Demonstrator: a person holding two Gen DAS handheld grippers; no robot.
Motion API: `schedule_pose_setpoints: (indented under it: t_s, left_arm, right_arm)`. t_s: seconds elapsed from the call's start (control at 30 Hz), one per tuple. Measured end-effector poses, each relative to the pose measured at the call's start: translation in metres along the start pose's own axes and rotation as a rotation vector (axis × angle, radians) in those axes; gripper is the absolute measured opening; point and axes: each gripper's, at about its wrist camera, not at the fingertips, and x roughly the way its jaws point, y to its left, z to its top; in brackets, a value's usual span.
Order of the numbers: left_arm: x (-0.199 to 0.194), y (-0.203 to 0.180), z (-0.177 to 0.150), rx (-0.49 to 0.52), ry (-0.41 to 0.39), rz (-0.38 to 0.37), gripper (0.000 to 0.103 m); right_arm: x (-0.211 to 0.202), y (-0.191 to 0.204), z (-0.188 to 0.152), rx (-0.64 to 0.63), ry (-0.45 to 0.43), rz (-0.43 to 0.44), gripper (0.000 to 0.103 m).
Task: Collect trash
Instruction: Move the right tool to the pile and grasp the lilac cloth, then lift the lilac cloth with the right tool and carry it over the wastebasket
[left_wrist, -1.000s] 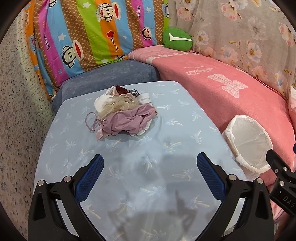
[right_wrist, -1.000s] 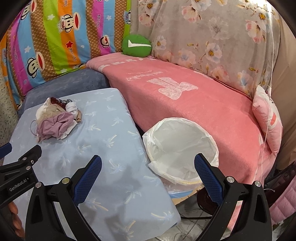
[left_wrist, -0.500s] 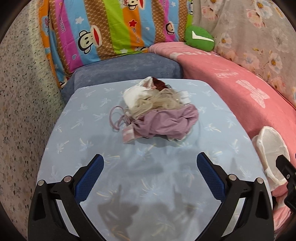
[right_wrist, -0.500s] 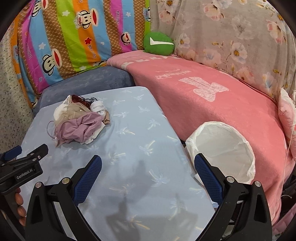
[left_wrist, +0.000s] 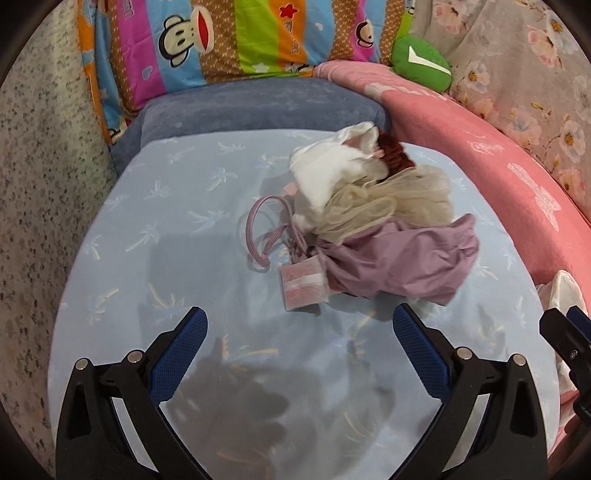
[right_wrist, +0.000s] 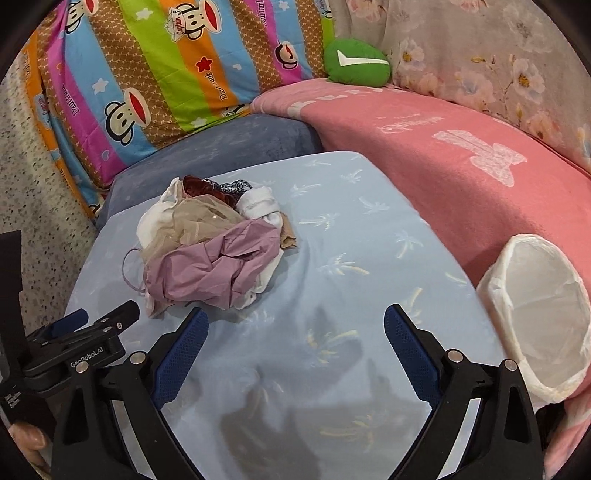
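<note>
A heap of crumpled trash (left_wrist: 373, 229) lies on the light blue table (left_wrist: 166, 236): mauve cloth, white and beige fabric, a dark red piece and a looped cord. It also shows in the right wrist view (right_wrist: 210, 251). My left gripper (left_wrist: 299, 332) is open and empty just short of the heap. My right gripper (right_wrist: 295, 332) is open and empty over the table, to the right of the heap. A bin with a white liner (right_wrist: 539, 317) stands at the table's right edge; a sliver of it shows in the left wrist view (left_wrist: 561, 291).
A pink-covered sofa (right_wrist: 461, 147) curves along the right. A grey-blue cushion (left_wrist: 251, 107) sits behind the table. A striped monkey-print blanket (right_wrist: 155, 74) and a green pillow (right_wrist: 354, 62) are at the back. A speckled wall (left_wrist: 40, 184) is on the left.
Both grippers have moved forward and left toward the heap, which now looks larger. The bin has slid toward the right edge of both views. Both stay open.
</note>
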Motion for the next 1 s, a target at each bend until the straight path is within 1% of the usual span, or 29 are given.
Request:
schedule_pose_setpoints:
  t_s: [0.07, 0.13, 0.2, 0.23, 0.27, 0.37, 0.4, 0.43, 0.47, 0.5, 0.53, 0.57, 0.6, 0.63, 0.7, 0.73, 0.87, 1.0]
  left_arm:
    - [0.008, 0.006, 0.001, -0.003, 0.002, -0.013, 0.096]
    - [0.014, 0.008, 0.003, 0.007, -0.004, -0.012, 0.096]
    - [0.02, 0.012, 0.005, 0.006, 0.002, -0.03, 0.094]
    - [0.023, 0.013, 0.005, 0.002, 0.009, -0.052, 0.092]
    - [0.027, 0.014, 0.006, -0.002, 0.019, -0.073, 0.091]
    - [0.035, 0.017, 0.004, -0.005, 0.04, -0.116, 0.086]
    - [0.037, 0.017, 0.003, -0.001, 0.048, -0.124, 0.08]
    - [0.039, 0.017, 0.002, 0.006, 0.054, -0.135, 0.072]
    - [0.04, 0.017, 0.001, 0.011, 0.064, -0.143, 0.068]
    - [0.041, 0.018, 0.001, 0.011, 0.065, -0.144, 0.062]
    - [0.041, 0.019, 0.0, 0.012, 0.066, -0.152, 0.053]
    - [0.042, 0.02, 0.0, 0.012, 0.07, -0.16, 0.048]
    - [0.041, 0.021, 0.0, 0.01, 0.074, -0.166, 0.039]
    - [0.042, 0.021, 0.001, 0.009, 0.078, -0.176, 0.027]
    - [0.04, 0.022, 0.002, 0.007, 0.086, -0.179, 0.017]
    - [0.038, 0.022, 0.003, 0.007, 0.084, -0.175, 0.009]
    - [0.023, 0.02, 0.009, 0.013, 0.051, -0.169, 0.009]
    - [0.001, 0.012, 0.014, 0.026, 0.013, -0.179, 0.009]
  right_arm:
    - [0.013, 0.008, 0.002, 0.002, 0.013, 0.017, 0.09]
    - [0.025, 0.017, 0.006, -0.001, 0.024, 0.033, 0.084]
    - [0.036, 0.026, 0.008, -0.008, 0.032, 0.045, 0.08]
    - [0.042, 0.031, 0.01, -0.012, 0.036, 0.05, 0.077]
    - [0.048, 0.035, 0.011, -0.017, 0.043, 0.056, 0.076]
    - [0.063, 0.046, 0.013, -0.023, 0.07, 0.078, 0.069]
    - [0.067, 0.048, 0.013, -0.024, 0.081, 0.081, 0.065]
    - [0.072, 0.05, 0.013, -0.024, 0.092, 0.086, 0.061]
    - [0.076, 0.052, 0.013, -0.027, 0.101, 0.09, 0.058]
    - [0.079, 0.054, 0.012, -0.031, 0.109, 0.093, 0.049]
    - [0.081, 0.056, 0.011, -0.034, 0.117, 0.094, 0.037]
    - [0.082, 0.057, 0.01, -0.036, 0.122, 0.098, 0.033]
    - [0.082, 0.059, 0.008, -0.037, 0.124, 0.099, 0.023]
    - [0.082, 0.059, 0.007, -0.038, 0.125, 0.098, 0.013]
    - [0.078, 0.059, 0.006, -0.032, 0.122, 0.099, 0.004]
    - [0.075, 0.058, 0.006, -0.029, 0.117, 0.099, 0.002]
    - [0.053, 0.054, 0.007, -0.032, 0.075, 0.094, 0.001]
    - [0.022, 0.046, 0.015, -0.017, 0.016, 0.104, 0.001]
